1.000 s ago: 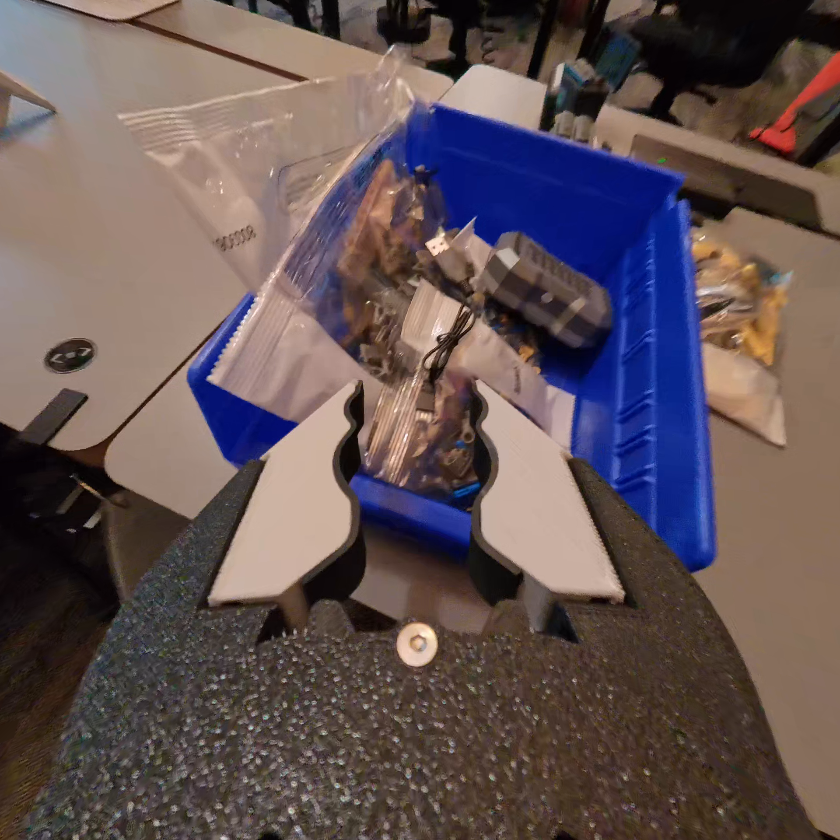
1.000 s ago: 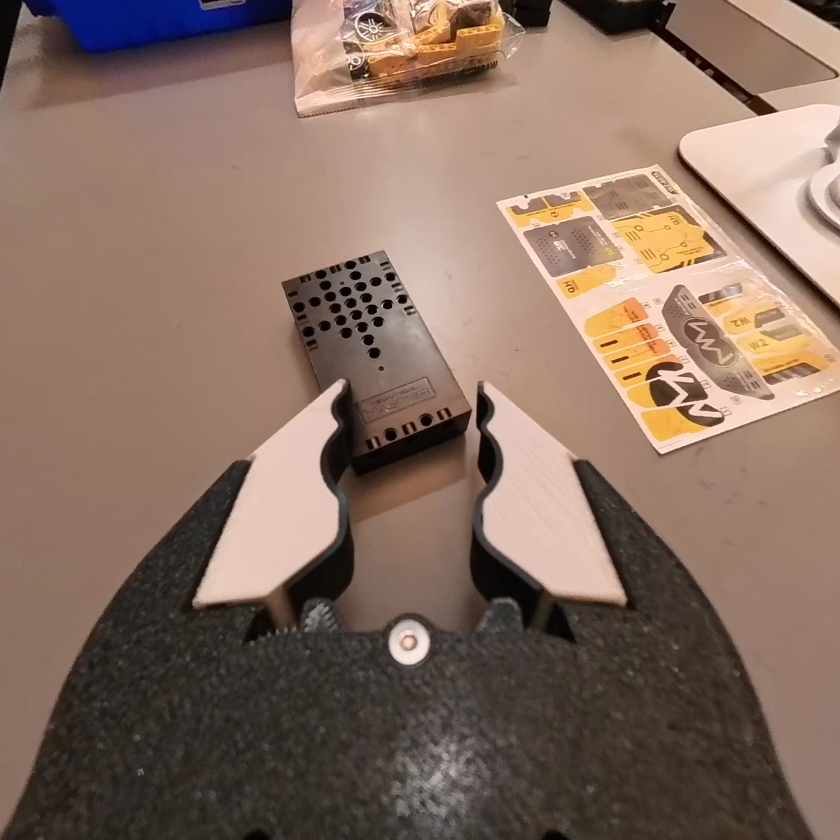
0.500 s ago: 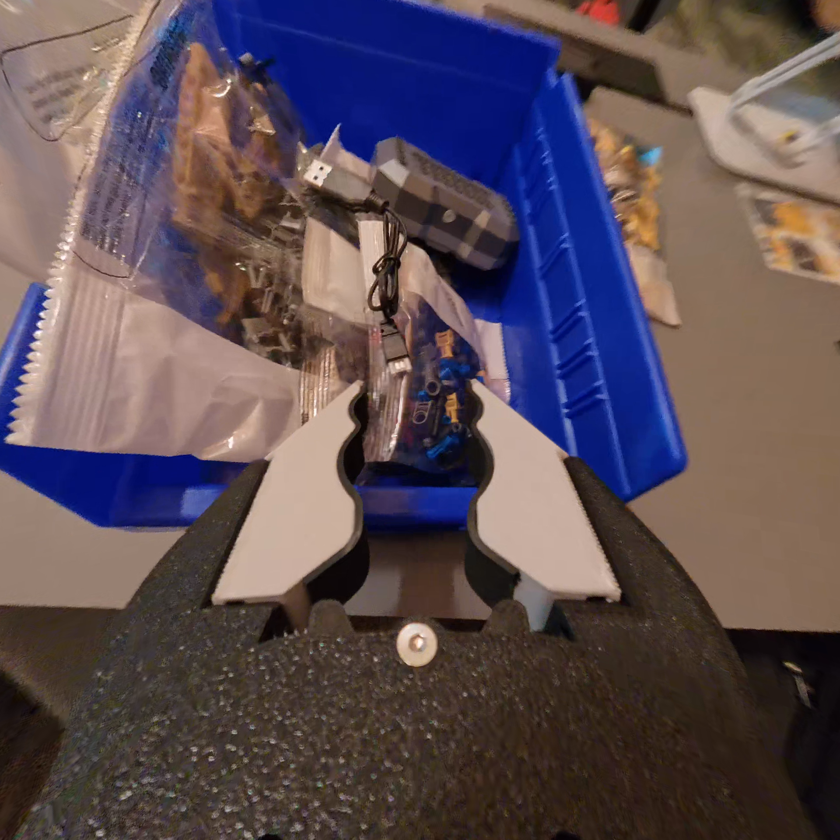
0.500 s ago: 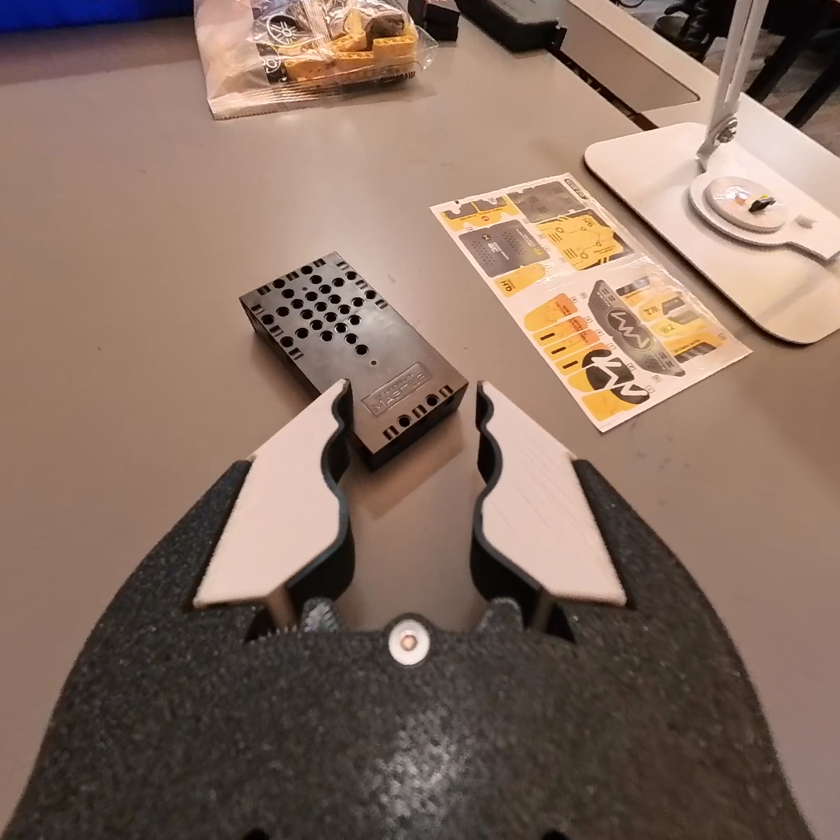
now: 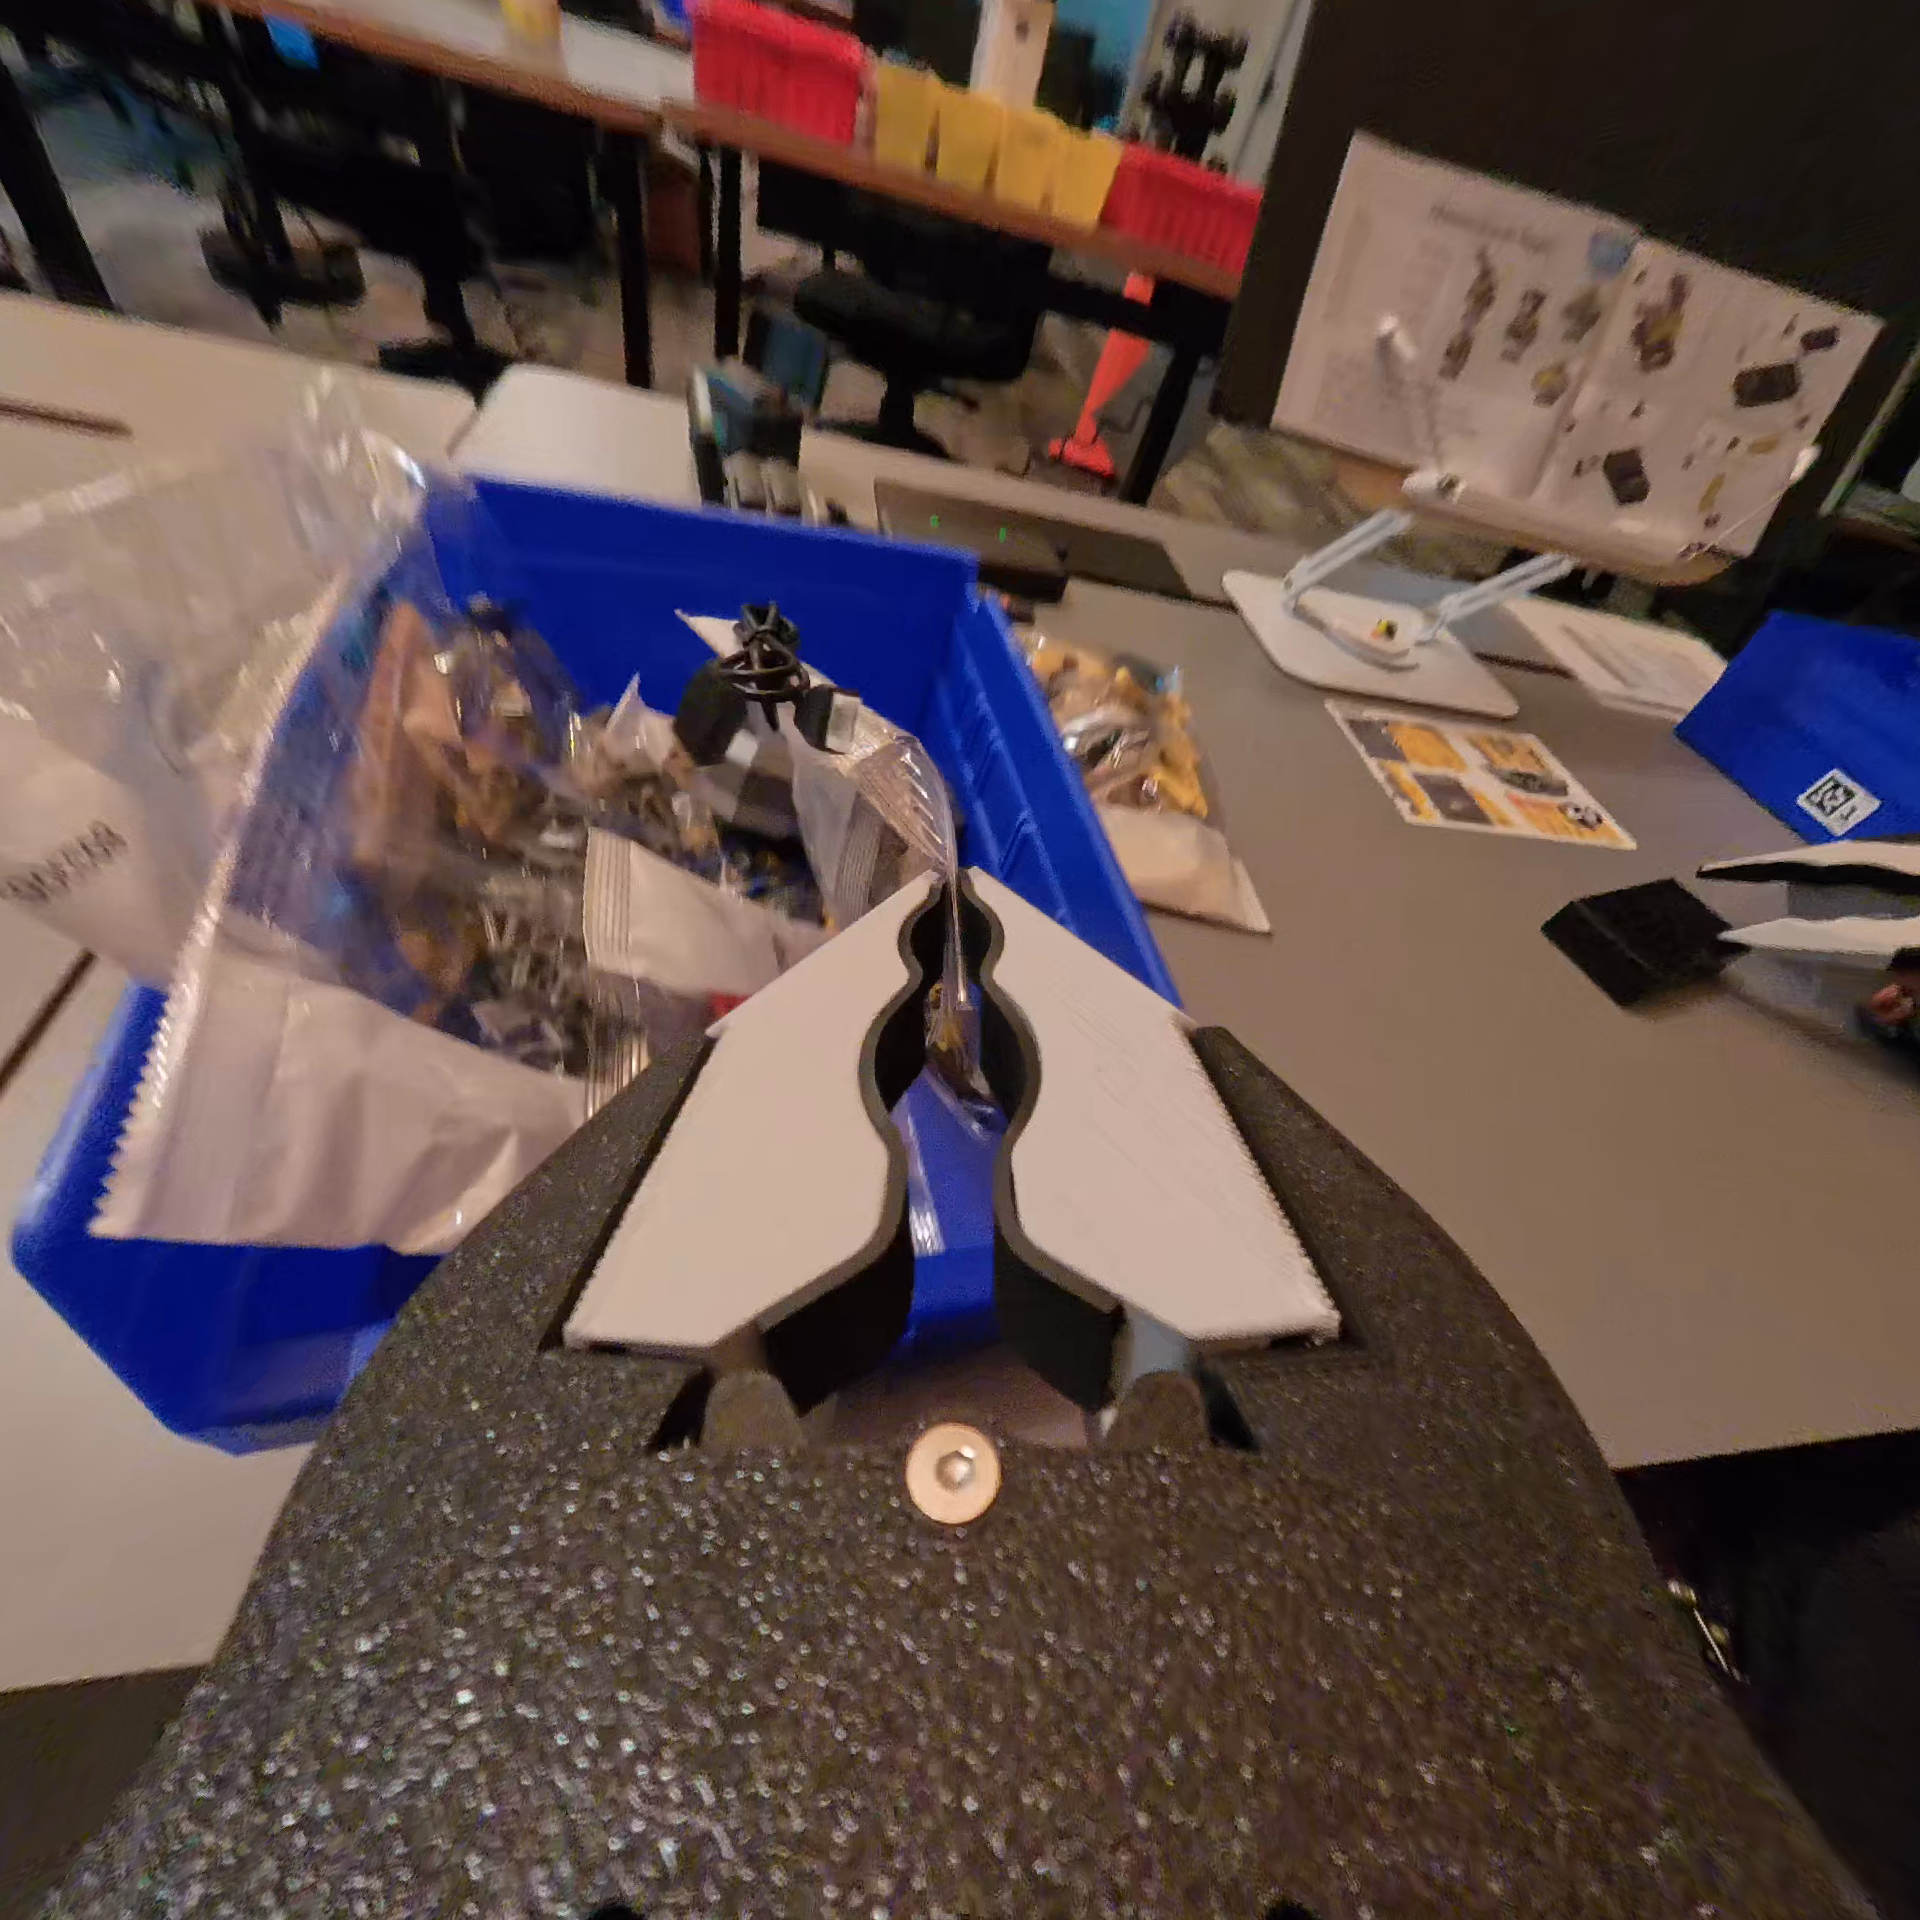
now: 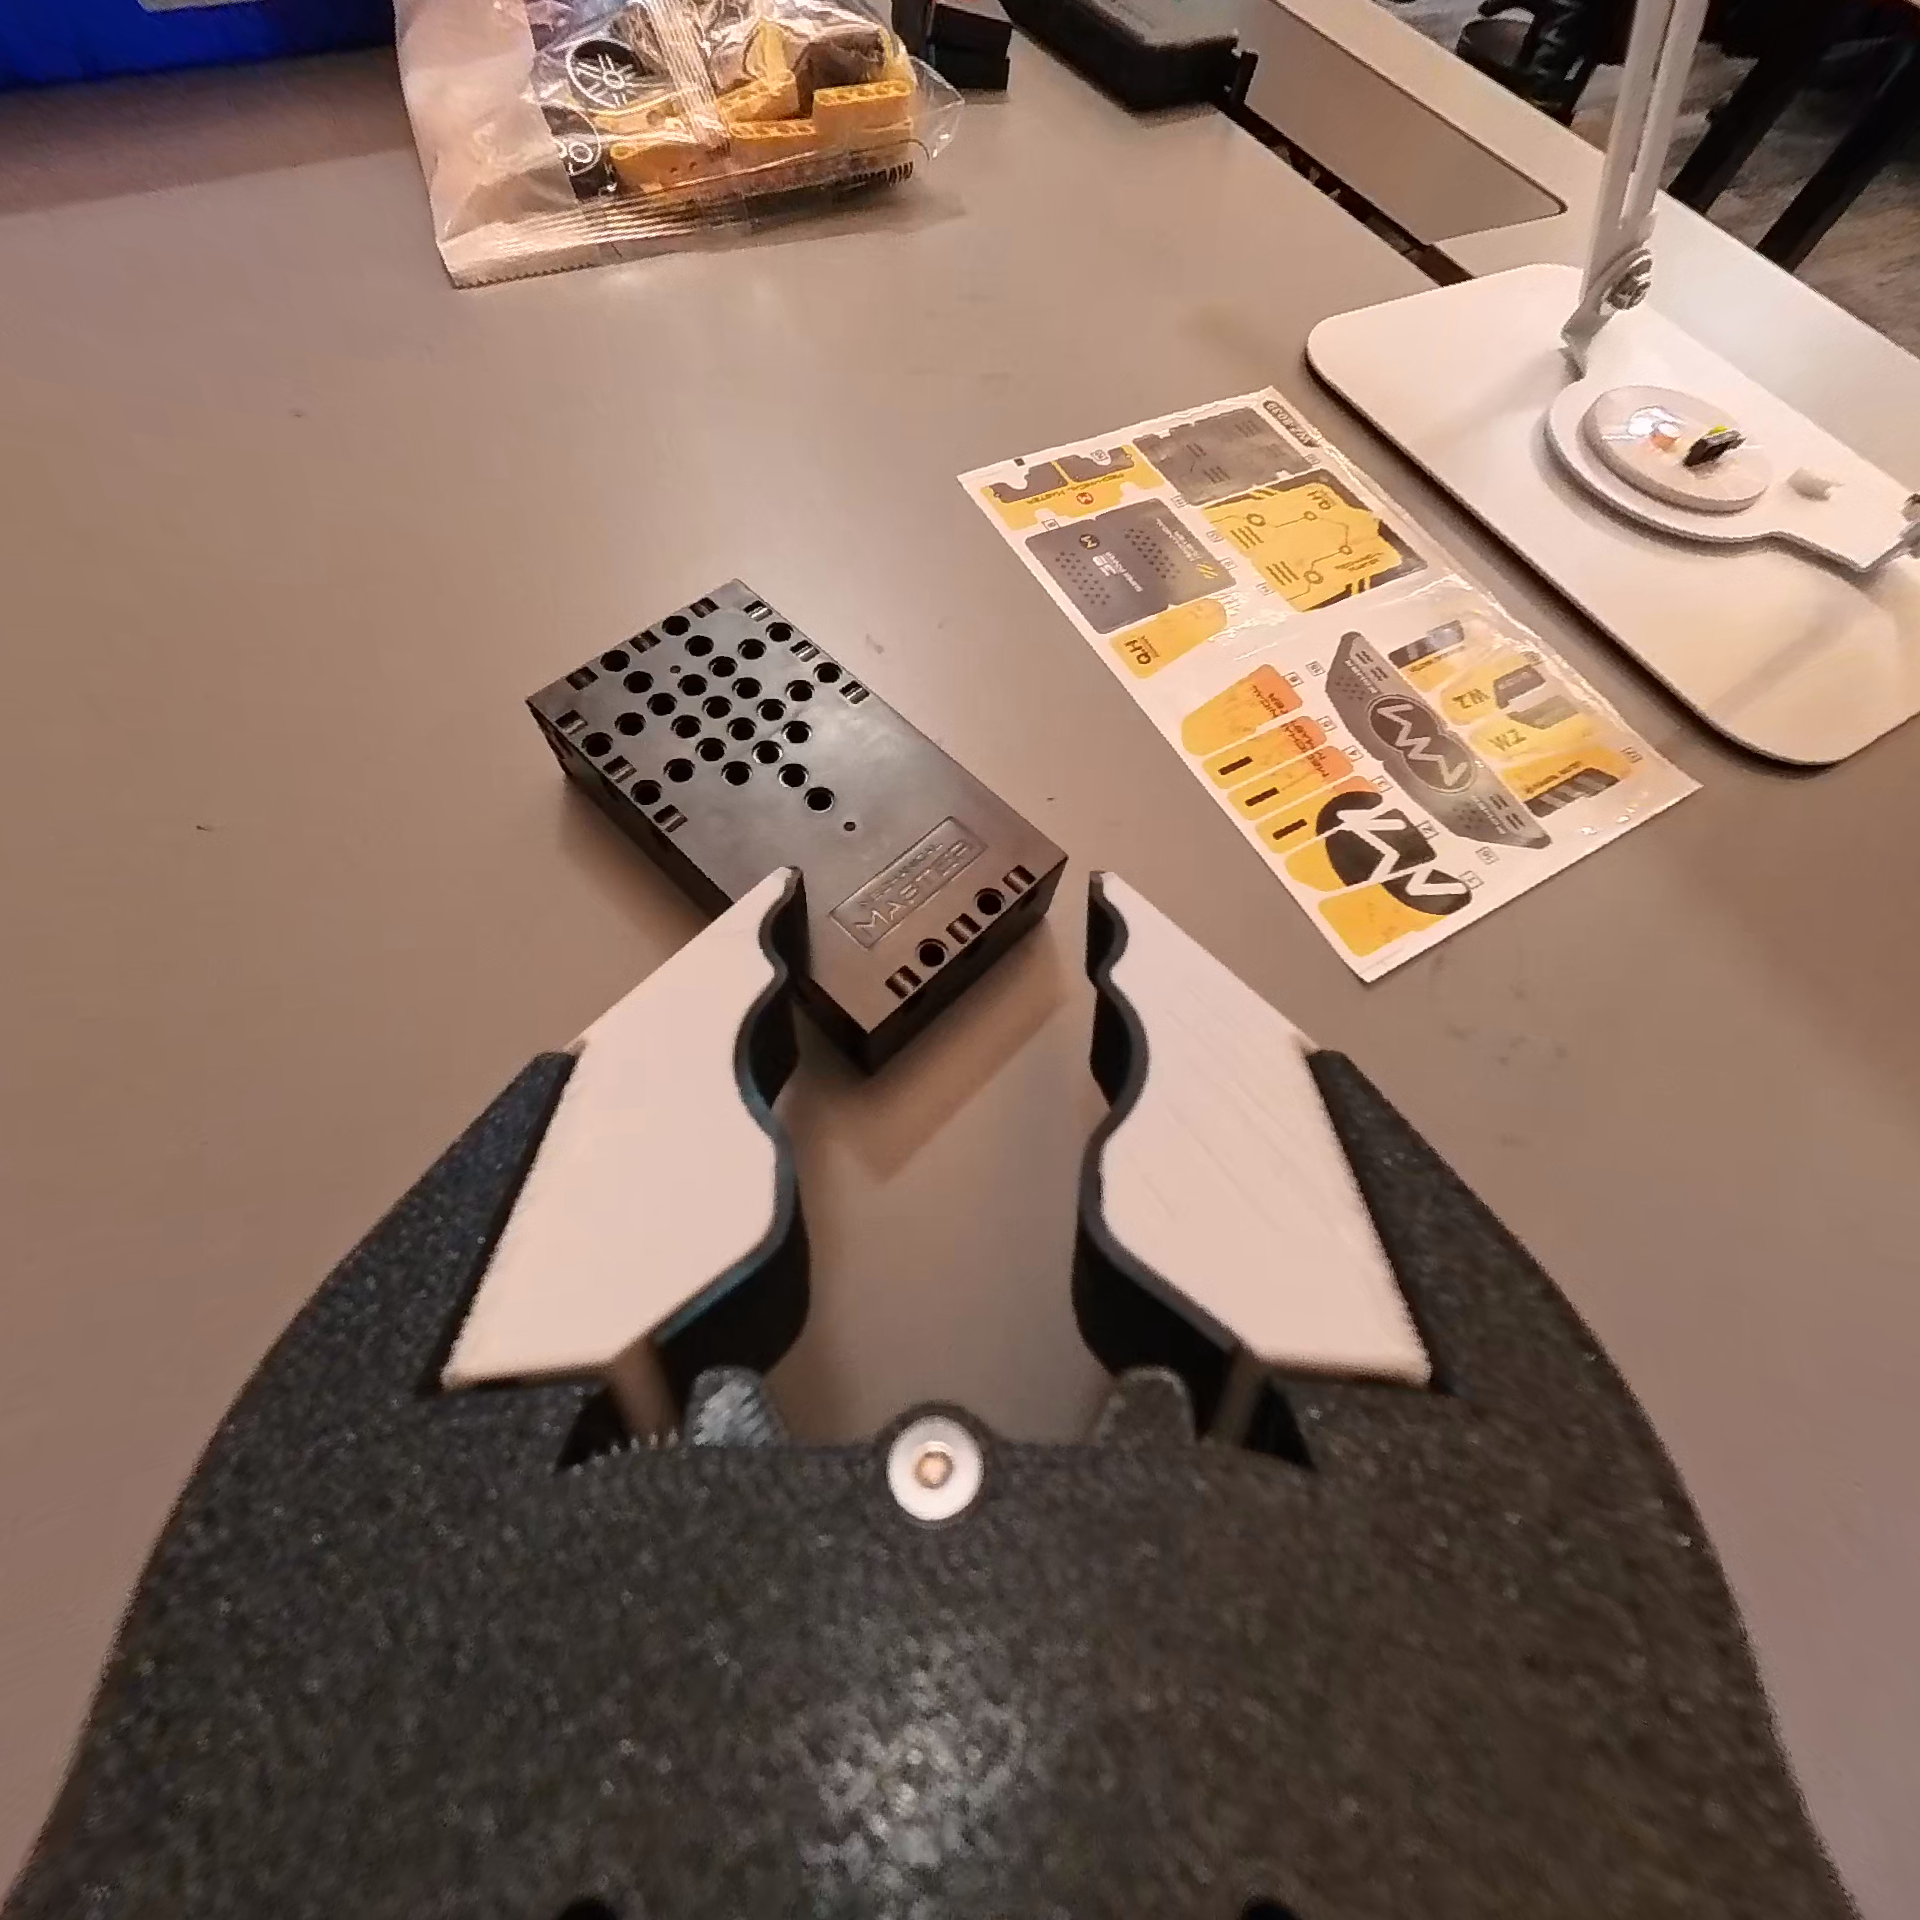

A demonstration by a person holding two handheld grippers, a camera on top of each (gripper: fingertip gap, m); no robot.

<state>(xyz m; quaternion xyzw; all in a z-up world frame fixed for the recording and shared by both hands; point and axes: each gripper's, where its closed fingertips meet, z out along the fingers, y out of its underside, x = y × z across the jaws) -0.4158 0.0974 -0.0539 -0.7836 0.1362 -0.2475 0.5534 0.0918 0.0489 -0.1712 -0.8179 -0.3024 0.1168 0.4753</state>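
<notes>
My left gripper [image 5: 948,883] is shut on the edge of a small clear plastic bag [image 5: 883,790] of small parts and holds it up over the near end of a blue bin [image 5: 852,592]. A coiled black cable [image 5: 764,665] rests on the bag's far end. My right gripper [image 6: 940,894] is open and low over the table, with its jaws on either side of the near end of a black perforated box [image 6: 769,769]. Its left fingertip [image 6: 774,914] is against the box and the right fingertip stands apart from it. The right gripper also shows in the left wrist view [image 5: 1714,906].
A large clear bag [image 5: 208,727] of parts leans out of the bin's left side. A bag of yellow parts [image 6: 686,114] lies beyond the box. A yellow sticker sheet [image 6: 1309,675] and a white stand base [image 6: 1558,416] are to the right. A second blue bin [image 5: 1808,727] stands far right. Across from one pair of fingers to the other is roughly 55 cm.
My left gripper has shut on the small bag in the bin and lifted it, and its view has tilted up. The right gripper has stayed open by the black box, nearly still.
</notes>
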